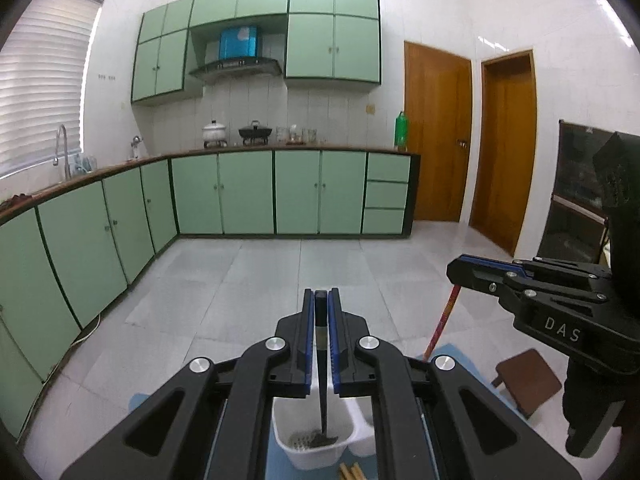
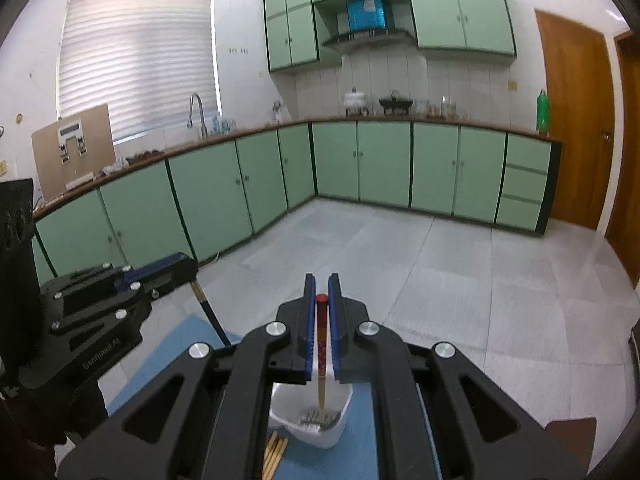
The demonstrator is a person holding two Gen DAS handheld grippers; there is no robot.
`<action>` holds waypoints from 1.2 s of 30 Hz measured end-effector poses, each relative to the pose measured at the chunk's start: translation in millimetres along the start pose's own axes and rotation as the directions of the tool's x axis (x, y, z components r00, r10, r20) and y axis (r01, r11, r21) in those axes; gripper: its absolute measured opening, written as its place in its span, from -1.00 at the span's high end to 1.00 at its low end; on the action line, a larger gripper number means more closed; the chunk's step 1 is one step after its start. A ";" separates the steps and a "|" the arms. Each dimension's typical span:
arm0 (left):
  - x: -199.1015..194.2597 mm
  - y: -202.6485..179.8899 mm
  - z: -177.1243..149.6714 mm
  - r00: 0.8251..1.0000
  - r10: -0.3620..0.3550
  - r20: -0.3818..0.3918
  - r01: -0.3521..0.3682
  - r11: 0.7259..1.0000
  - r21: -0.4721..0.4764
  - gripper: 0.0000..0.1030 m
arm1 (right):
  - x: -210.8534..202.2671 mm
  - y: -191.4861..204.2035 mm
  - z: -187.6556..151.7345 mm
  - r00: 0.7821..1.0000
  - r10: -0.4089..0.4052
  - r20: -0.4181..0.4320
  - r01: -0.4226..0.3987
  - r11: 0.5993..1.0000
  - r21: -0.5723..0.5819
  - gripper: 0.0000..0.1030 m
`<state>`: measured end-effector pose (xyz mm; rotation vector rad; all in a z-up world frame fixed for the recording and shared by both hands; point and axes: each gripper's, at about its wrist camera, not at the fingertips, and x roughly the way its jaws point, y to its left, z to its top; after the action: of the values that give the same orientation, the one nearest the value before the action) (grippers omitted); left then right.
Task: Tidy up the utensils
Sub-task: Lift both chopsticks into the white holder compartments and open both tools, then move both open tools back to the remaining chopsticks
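Observation:
My left gripper (image 1: 321,294) is shut on a black-handled utensil (image 1: 321,320) that stands upright, its dark head down in the left compartment of a white holder (image 1: 304,452). The same utensil (image 2: 210,312) hangs from the left gripper (image 2: 192,266) in the right wrist view. A red-topped chopstick (image 2: 322,332) stands between the blue pads of my right gripper (image 2: 321,280), thin gaps beside it, its tip down in the white holder (image 2: 340,428). From the left wrist view the right gripper (image 1: 454,276) is at the right with the chopstick (image 1: 444,320) below it.
The holder stands on a blue mat (image 2: 180,344). Several wooden chopsticks (image 2: 274,456) lie on the mat in front of it. A brown stool (image 1: 528,380) is on the floor to the right. Green kitchen cabinets (image 1: 248,192) line the far walls beyond a tiled floor.

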<state>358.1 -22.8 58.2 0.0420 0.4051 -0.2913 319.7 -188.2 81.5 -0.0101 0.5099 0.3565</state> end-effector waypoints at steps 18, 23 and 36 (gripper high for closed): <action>-91.6 -5.8 -46.3 1.000 0.006 0.003 -0.006 0.998 -0.057 -0.28 | -94.3 6.6 -71.7 0.998 -0.041 0.054 0.037 0.997 0.072 -0.38; -103.8 -8.4 -98.7 0.996 0.028 -0.087 -0.035 0.997 -0.076 -0.39 | -105.5 18.1 -128.9 0.999 -0.045 -0.025 0.047 0.993 0.107 -0.60; -96.8 -9.4 -223.4 0.926 0.054 -0.374 -0.103 0.988 -0.113 -0.43 | -85.3 48.2 -247.4 0.963 -0.057 -0.262 0.101 0.982 0.157 -0.65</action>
<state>185.0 16.4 -108.7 -0.0160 0.7966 -0.1752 116.4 -195.4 -90.1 0.0890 0.7937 0.2328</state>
